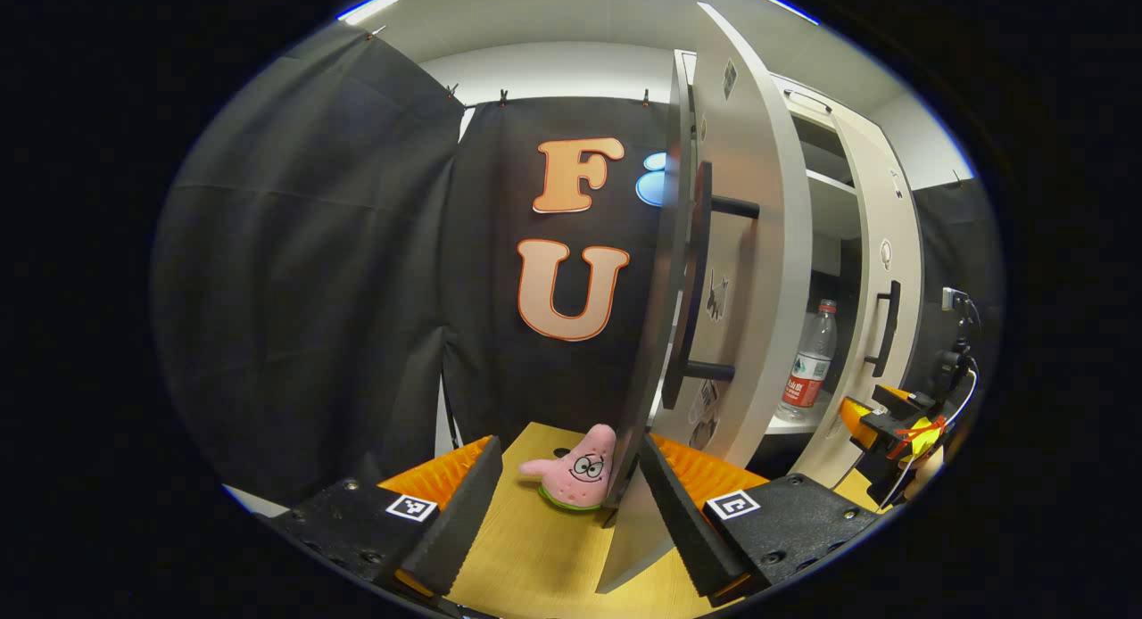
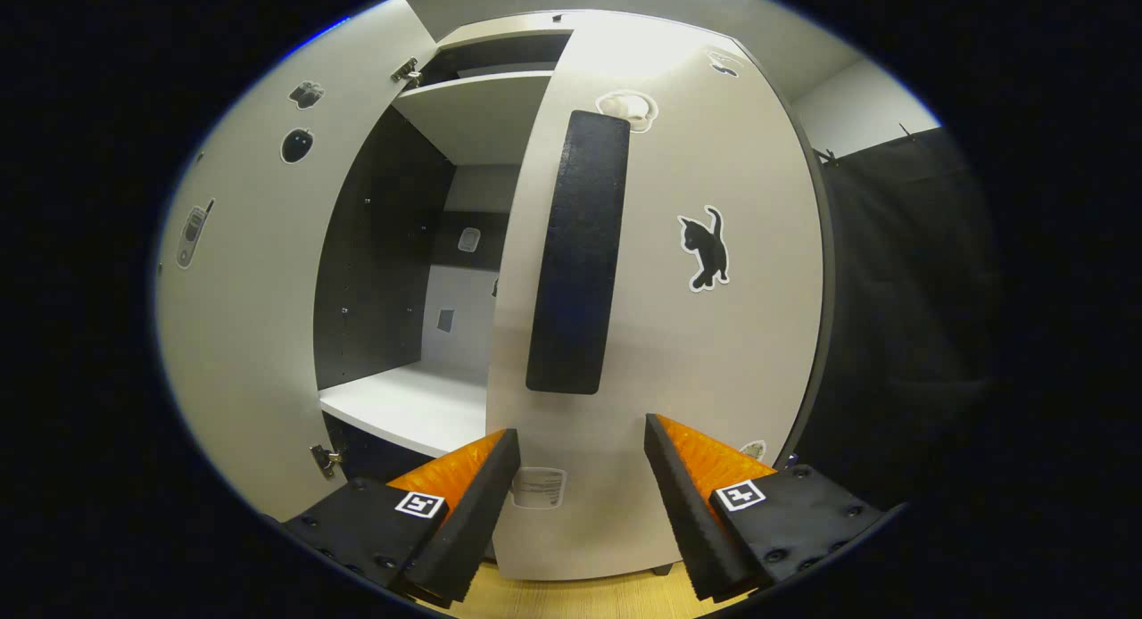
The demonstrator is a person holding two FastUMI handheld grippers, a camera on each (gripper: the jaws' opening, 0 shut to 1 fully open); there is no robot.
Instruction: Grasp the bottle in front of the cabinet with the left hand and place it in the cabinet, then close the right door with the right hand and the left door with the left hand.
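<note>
The clear water bottle with a red label stands upright on the cabinet's lower shelf. In the left gripper view my left gripper is open, low over the wooden table. The left door swings out toward it, its free edge just inside one finger, and its black handle is higher up. My right gripper is open close in front of the right door, just below that door's black handle. The right gripper also appears at the far right, by the right door.
A pink star-shaped plush toy lies on the wooden table beyond my left fingers, beside the left door's bottom corner. Both doors stand partly open, and an upper shelf spans the cabinet.
</note>
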